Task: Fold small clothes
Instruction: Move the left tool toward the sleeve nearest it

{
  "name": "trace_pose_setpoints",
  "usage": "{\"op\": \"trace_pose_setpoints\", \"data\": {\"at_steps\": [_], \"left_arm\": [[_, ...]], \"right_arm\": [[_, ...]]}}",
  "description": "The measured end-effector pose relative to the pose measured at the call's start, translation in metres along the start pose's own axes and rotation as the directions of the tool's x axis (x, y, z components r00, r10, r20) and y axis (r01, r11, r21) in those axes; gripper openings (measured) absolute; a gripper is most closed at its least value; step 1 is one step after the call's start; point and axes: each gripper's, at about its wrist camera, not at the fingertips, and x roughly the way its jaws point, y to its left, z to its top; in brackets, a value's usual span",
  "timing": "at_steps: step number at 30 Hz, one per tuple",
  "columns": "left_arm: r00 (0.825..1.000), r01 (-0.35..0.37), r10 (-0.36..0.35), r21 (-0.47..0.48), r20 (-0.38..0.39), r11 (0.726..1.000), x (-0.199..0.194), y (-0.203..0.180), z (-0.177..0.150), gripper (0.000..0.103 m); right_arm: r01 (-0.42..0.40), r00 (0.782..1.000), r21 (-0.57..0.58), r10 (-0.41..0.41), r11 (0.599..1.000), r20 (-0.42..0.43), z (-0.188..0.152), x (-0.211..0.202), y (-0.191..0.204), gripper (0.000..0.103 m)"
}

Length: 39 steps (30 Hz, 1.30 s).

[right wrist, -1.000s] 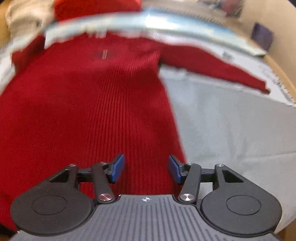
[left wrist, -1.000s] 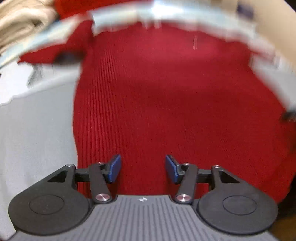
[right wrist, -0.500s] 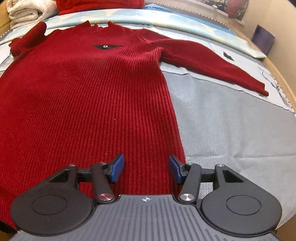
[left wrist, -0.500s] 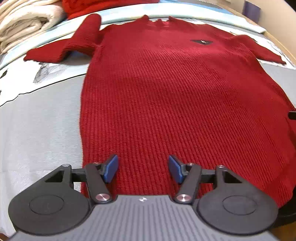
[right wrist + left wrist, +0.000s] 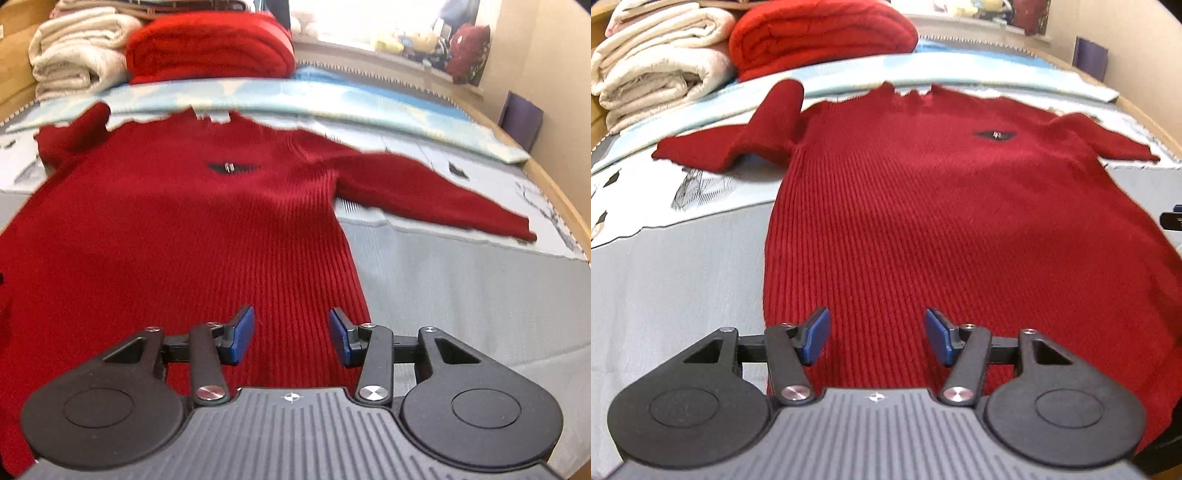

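Observation:
A red ribbed knit sweater lies flat, front up, on a grey bed cover, neck away from me. Its left sleeve is bent and bunched; its right sleeve stretches out to the right. My left gripper is open and empty above the hem near the sweater's left edge. My right gripper is open and empty above the hem near the sweater's right edge. The sweater also shows in the right wrist view.
Folded cream blankets and a folded red blanket are stacked at the far end. A light blue sheet runs across behind the neck. A wooden bed edge and a wall are on the right.
Both grippers have drawn back and tilted up, so more of the sweater and the stacked blankets shows. Both stayed open and empty. The sweater has not moved.

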Motion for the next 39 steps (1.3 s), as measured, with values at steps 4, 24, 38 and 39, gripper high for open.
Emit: {"op": "trace_pose_setpoints", "data": {"at_steps": [4,24,38,39], "left_arm": [[0.999,0.017,-0.017,0.002,0.042,1.000,-0.003,-0.002,0.004,0.049],[0.991,0.069,-0.056,-0.103,0.124,0.992,-0.053,0.003,0.081,0.037],[0.985,0.071,-0.044,-0.154,0.170,0.985,-0.054,0.047,0.169,0.037],[0.984,0.062,-0.035,-0.157,0.173,0.986,-0.049,0.053,0.175,0.037]], "right_arm": [[-0.009,0.999,0.012,0.009,1.000,0.041,0.013,-0.002,0.006,0.046],[-0.116,0.972,0.063,0.100,0.991,0.212,0.063,-0.040,0.030,0.045],[-0.087,0.961,0.021,0.078,0.996,0.266,0.074,-0.066,0.041,0.045],[-0.084,0.962,0.021,0.076,0.996,0.264,0.074,-0.065,0.041,0.045]]}}
